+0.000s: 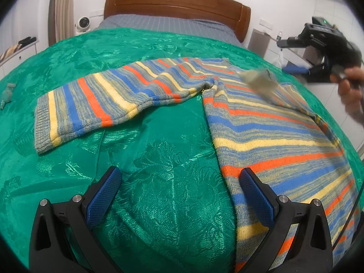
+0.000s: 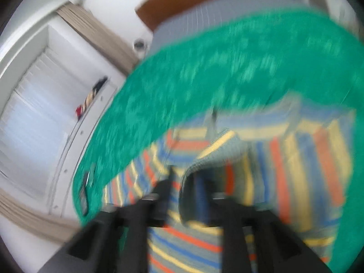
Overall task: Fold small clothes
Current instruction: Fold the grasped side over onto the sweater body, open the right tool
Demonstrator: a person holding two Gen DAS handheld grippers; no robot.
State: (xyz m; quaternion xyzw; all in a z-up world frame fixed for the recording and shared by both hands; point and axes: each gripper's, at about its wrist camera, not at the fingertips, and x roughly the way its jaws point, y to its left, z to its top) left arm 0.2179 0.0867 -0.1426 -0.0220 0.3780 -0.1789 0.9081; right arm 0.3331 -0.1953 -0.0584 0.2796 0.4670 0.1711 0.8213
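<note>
A knitted sweater [image 1: 273, 136] striped in blue, orange, yellow and grey lies flat on the green bedspread [image 1: 147, 193]. One sleeve [image 1: 91, 104] stretches out to the left. My left gripper [image 1: 179, 173] is open low over the bedspread, and its right finger [image 1: 254, 191] overlaps the sweater's side edge. At the upper right a hand [image 1: 350, 91] holds my right gripper [image 1: 291, 55], open and clear of the cloth. The other sleeve's cuff [image 1: 259, 78] is a blur over the sweater's chest. The blurred right wrist view shows that cuff [image 2: 216, 152] just ahead of the right gripper [image 2: 184, 193].
A wooden headboard [image 1: 177, 4] and grey striped bedding [image 1: 163, 25] are at the bed's far end. A small white fan [image 1: 83, 24] stands beside it. A small pale-green object [image 1: 8, 93] lies near the bedspread's left edge. A white shelf [image 1: 18, 47] is at the left.
</note>
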